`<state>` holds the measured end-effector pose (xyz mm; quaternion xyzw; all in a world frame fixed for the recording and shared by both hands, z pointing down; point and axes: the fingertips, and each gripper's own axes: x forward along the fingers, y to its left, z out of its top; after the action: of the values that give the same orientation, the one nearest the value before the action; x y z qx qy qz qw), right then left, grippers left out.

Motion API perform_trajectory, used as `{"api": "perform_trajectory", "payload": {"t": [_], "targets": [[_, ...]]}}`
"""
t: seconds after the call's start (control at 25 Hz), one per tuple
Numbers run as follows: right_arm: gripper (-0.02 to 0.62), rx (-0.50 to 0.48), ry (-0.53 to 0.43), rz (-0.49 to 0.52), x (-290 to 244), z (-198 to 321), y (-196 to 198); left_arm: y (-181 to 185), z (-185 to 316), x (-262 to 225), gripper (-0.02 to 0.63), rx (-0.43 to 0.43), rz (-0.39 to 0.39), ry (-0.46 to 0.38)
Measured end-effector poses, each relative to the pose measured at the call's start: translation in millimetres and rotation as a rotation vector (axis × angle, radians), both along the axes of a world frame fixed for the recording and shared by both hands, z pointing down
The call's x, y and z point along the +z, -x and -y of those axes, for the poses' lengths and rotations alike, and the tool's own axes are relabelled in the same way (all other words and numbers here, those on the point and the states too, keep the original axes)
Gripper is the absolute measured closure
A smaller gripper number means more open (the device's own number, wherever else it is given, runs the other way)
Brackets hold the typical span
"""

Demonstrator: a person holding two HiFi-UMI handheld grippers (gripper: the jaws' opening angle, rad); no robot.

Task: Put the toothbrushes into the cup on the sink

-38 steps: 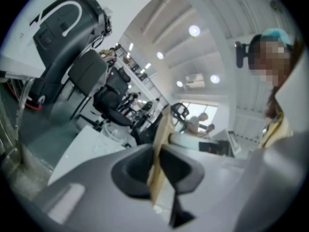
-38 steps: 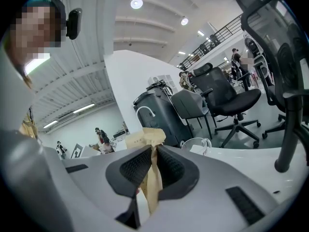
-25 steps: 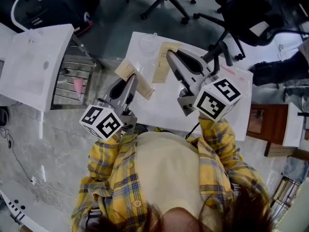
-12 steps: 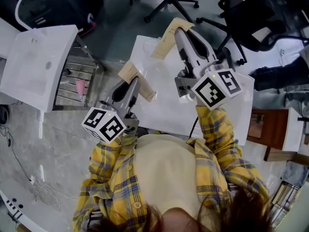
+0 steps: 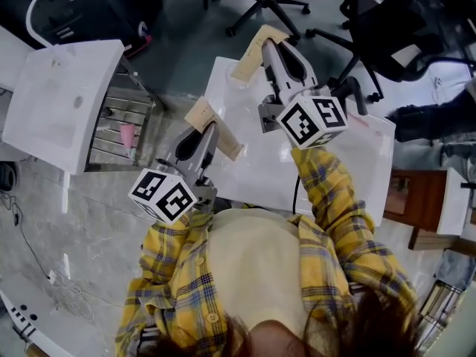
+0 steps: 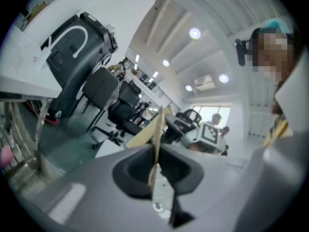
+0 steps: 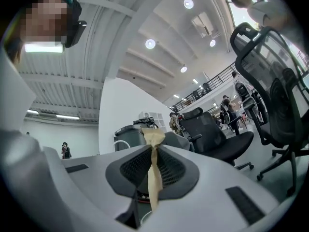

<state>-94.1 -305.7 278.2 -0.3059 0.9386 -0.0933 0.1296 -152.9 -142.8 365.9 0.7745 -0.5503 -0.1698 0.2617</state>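
In the head view the left gripper [image 5: 204, 127] sits just left of centre, its jaws pinched almost together on a flat tan toothbrush packet [image 5: 223, 141] held crosswise over the near-left edge of the white table [image 5: 357, 162]. The right gripper [image 5: 272, 45], up near 12 o'clock, is clamped edge-on on a second tan packet [image 5: 251, 56], which pokes out toward 11 o'clock. The white sink [image 5: 59, 103] lies well apart at 9 o'clock.

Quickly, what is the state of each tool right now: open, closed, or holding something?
Left tool: closed on a flat tan packet.
Right tool: closed on a second tan packet.
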Motion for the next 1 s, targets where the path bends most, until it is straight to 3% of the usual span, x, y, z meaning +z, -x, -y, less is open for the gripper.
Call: {"api": "perform_trajectory", "payload": {"t": [0.84,1.0], "targets": [[0.551,0.013,0.113,-0.214,77.9,9.7,15.7,0.3,-0.6,4.2,0.575,0.031,-0.013,0.004],[0.498,-0.014,0.132,-0.241,79.1,6.1,17.4,-1.9,1.9,0.4,0.574,0.045,-0.012,-0.001]]}}
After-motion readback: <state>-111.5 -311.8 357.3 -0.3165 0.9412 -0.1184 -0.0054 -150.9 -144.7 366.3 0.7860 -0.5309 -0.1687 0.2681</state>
